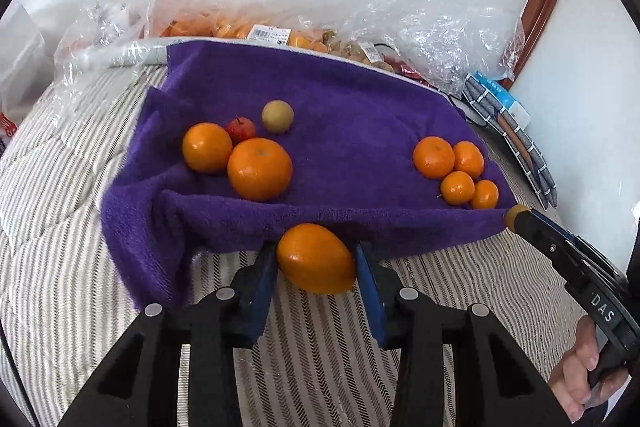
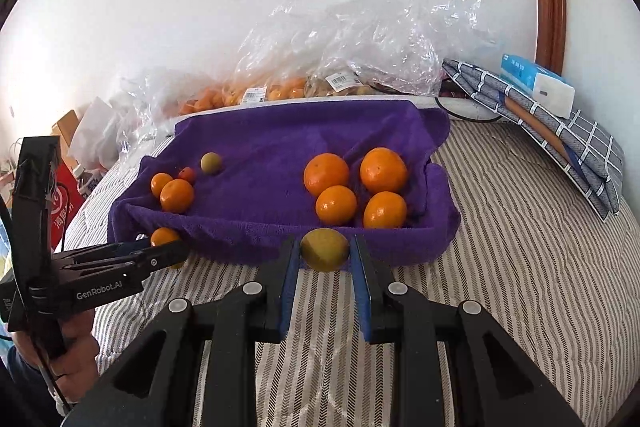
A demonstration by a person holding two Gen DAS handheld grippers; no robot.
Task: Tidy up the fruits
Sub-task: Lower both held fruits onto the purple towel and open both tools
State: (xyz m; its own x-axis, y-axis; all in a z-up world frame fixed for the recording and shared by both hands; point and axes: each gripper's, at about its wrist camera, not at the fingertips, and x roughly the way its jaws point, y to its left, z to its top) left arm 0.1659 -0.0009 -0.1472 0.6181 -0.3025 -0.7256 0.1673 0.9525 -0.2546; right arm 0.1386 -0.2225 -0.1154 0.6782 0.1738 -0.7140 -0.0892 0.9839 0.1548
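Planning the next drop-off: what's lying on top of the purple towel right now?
On the purple towel: two oranges, a small red fruit and a yellow-green fruit on the left, and four mandarins clustered on the right. Its raised front fold hides whatever lies beneath.

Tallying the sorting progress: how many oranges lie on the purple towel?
6: two on the left, four clustered on the right. Another sits in the left tool.

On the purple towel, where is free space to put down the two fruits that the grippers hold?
The widest bare patch is the middle of the purple towel, between the left cluster (two oranges, red fruit, yellow-green fruit) and the four mandarins at the right. The strip behind both groups is also bare. Both clusters are crowded. The left gripper holds an orange, the right gripper a yellow-green fruit.
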